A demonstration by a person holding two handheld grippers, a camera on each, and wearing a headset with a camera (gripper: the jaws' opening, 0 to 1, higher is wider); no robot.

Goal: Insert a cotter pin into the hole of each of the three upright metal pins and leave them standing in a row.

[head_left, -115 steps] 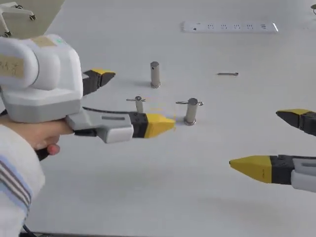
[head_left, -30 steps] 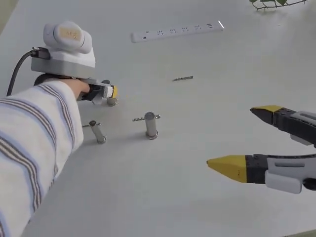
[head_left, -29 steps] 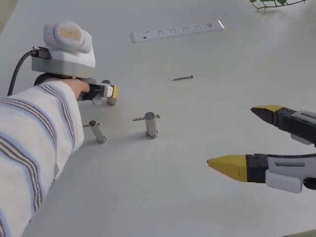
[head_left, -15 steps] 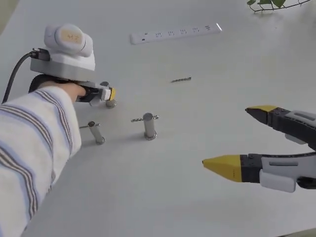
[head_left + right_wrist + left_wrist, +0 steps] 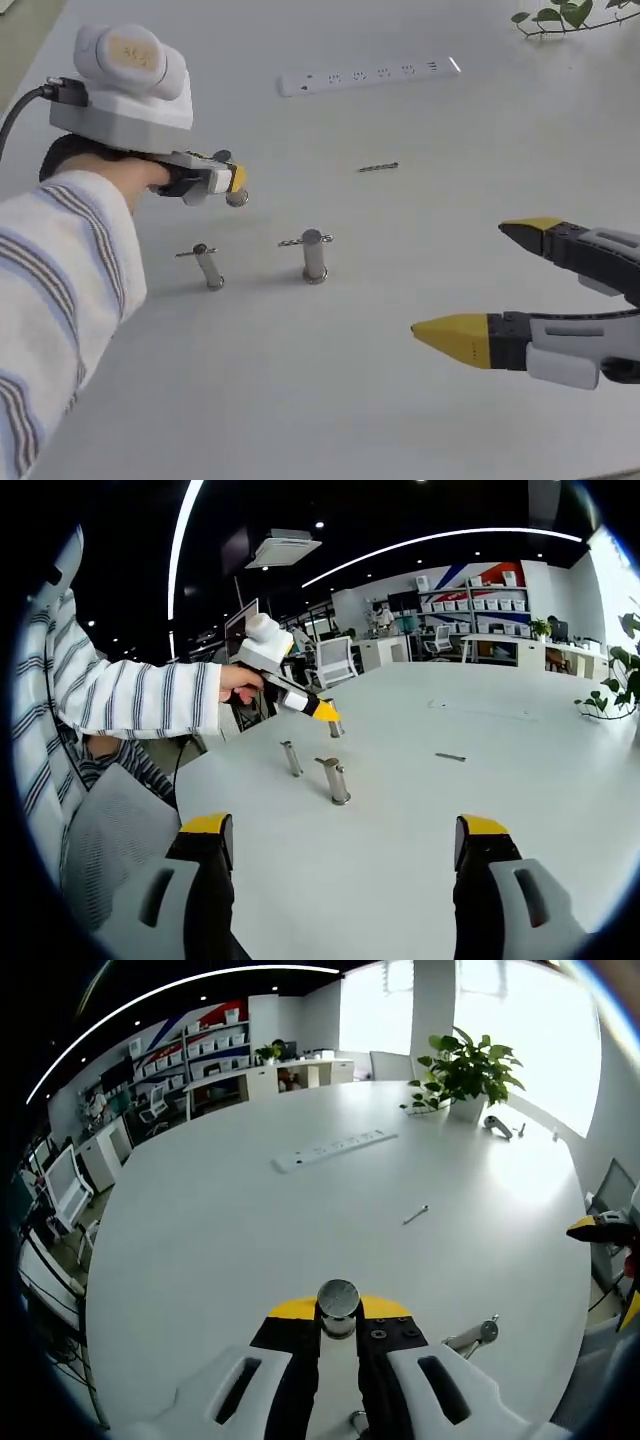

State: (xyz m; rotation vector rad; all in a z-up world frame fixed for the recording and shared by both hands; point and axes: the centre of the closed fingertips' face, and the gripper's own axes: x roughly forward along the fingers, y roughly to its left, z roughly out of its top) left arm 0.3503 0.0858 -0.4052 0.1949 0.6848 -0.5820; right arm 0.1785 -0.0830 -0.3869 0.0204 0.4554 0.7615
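Three upright metal pins stand on the white table. My left gripper (image 5: 232, 180) is shut on the far pin (image 5: 237, 195), whose round top (image 5: 338, 1298) shows between the jaws; I cannot tell whether its foot touches the table. The two nearer pins (image 5: 208, 266) (image 5: 315, 255) each carry a cotter pin through the head. A loose cotter pin (image 5: 378, 167) lies further back to the right. My right gripper (image 5: 475, 282) hovers open and holds nothing, near the front right. From there I see the left gripper (image 5: 320, 712) and the row of pins (image 5: 335, 778).
A white power strip (image 5: 370, 75) lies across the far side of the table. A potted plant (image 5: 465, 1070) stands at the far right edge. Bare tabletop (image 5: 330, 380) stretches between the pins and my right gripper. A striped sleeve (image 5: 70, 300) crosses the left foreground.
Since 3.8 s ago my left gripper has reached back and shut on the far pin. Over the last second it has barely moved with it; the head camera has shifted. The right gripper stays open.
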